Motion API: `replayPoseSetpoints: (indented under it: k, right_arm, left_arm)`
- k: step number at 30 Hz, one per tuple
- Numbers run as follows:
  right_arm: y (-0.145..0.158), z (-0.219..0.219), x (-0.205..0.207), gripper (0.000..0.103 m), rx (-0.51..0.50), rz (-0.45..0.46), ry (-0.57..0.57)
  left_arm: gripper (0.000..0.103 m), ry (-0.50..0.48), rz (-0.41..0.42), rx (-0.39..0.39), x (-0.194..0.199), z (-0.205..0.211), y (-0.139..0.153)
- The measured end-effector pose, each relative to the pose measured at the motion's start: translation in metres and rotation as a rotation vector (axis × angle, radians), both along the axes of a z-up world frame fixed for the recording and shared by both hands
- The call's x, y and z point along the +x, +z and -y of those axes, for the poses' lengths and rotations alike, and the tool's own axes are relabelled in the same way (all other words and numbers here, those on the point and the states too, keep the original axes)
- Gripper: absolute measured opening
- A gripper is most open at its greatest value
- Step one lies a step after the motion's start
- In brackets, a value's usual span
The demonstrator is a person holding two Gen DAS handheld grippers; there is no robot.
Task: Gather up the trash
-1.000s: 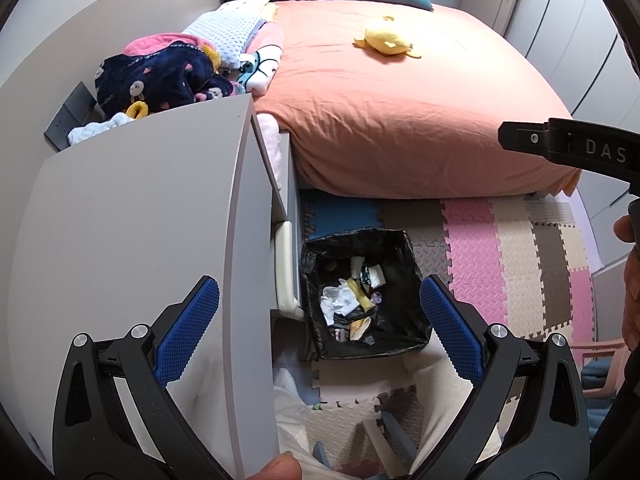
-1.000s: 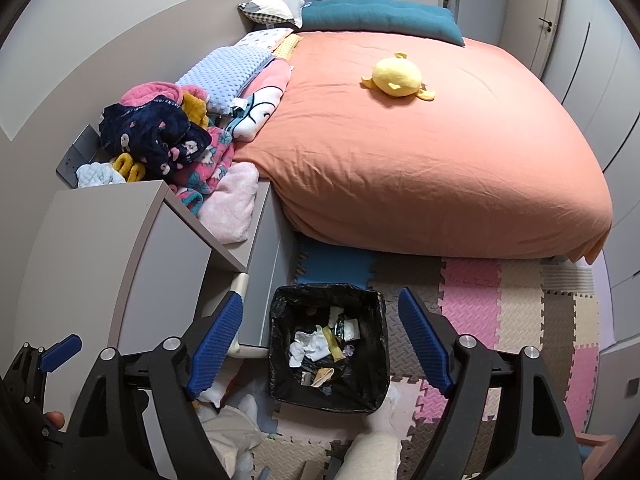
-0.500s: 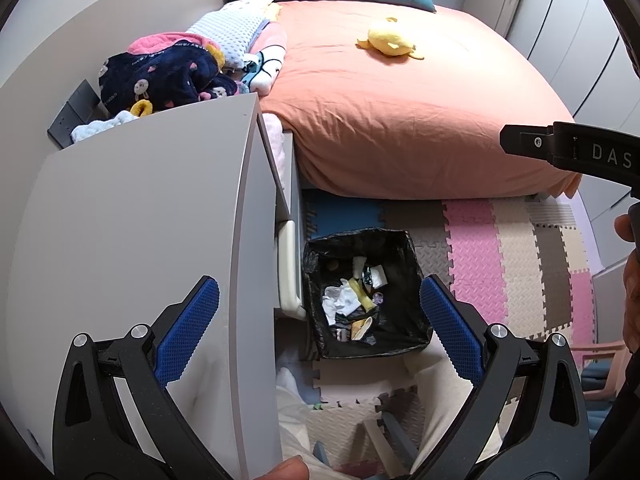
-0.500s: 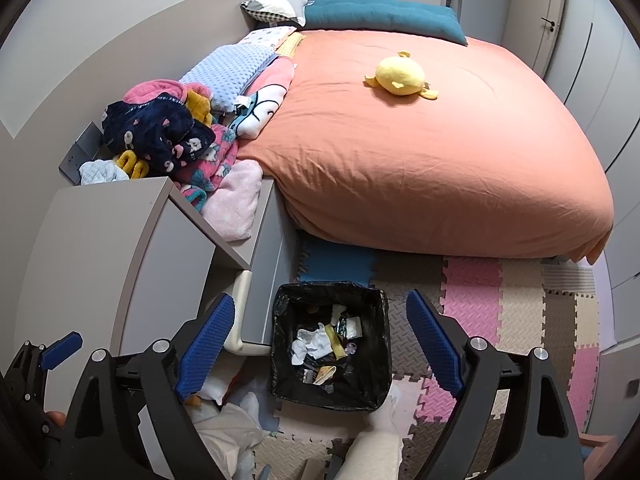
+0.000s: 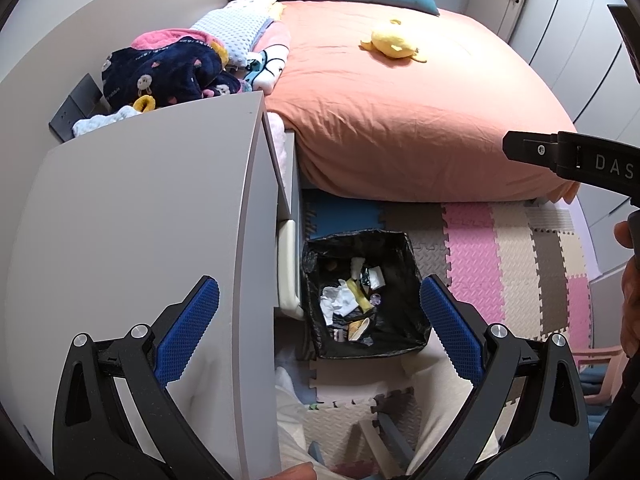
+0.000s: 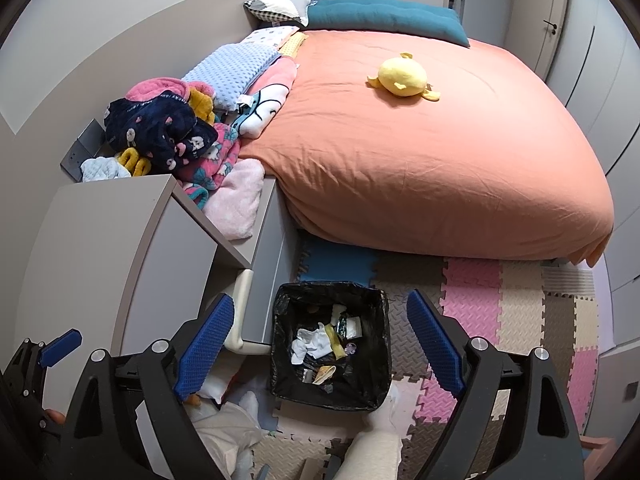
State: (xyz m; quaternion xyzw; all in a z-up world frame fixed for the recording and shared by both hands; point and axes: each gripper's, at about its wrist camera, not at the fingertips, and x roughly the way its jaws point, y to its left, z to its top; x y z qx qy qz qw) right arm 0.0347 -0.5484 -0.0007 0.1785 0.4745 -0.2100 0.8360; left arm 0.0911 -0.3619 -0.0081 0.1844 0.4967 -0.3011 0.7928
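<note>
Left wrist view: left gripper (image 5: pixel 318 322) held above bedroom floor, blue fingers (image 5: pixel 188 330) wide apart, nothing between them. Black-lined trash bin (image 5: pixel 414 280) on foam mat (image 5: pixel 516 264), against grey nightstand (image 5: pixel 140 240) front; crumpled paper and wrappers (image 5: pixel 340 300) inside.

Right wrist view: right gripper (image 6: pixel 320 346) over same bin (image 6: pixel 382 340), fingers spread, empty. Trash (image 6: pixel 312 342) heaped at bin's centre. Orange bed (image 6: pixel 420 152) beyond, yellow plush toy (image 6: pixel 402 78) on top.
</note>
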Motion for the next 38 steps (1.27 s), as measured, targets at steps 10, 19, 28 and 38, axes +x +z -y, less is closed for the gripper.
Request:
replayPoseSetpoints:
  k: [10, 19, 28, 38]
  right_arm:
    - [0.0002, -0.0023, -0.0006, 0.088, 0.000, 0.000, 0.001]
    - [-0.0001, -0.0029, 0.0005, 0.088, -0.001, -0.001, -0.001]
    - [0.0000, -0.0039, 0.0012, 0.088, -0.003, -0.002, 0.001]
    - [-0.0006, -0.0080, 0.0012, 0.088, -0.004, -0.002, 0.002]
  left_arm:
    - [0.097, 0.007, -0.010, -0.014, 0.0002, 0.0007, 0.0008]
    - [0.097, 0.018, 0.055, -0.011, -0.0045, 0.0023, 0.0032]
    - [0.097, 0.010, 0.078, 0.003, -0.0040, 0.0022, 0.0038]
    - [0.097, 0.024, 0.042, -0.008, -0.0023, -0.0003, 0.0018]
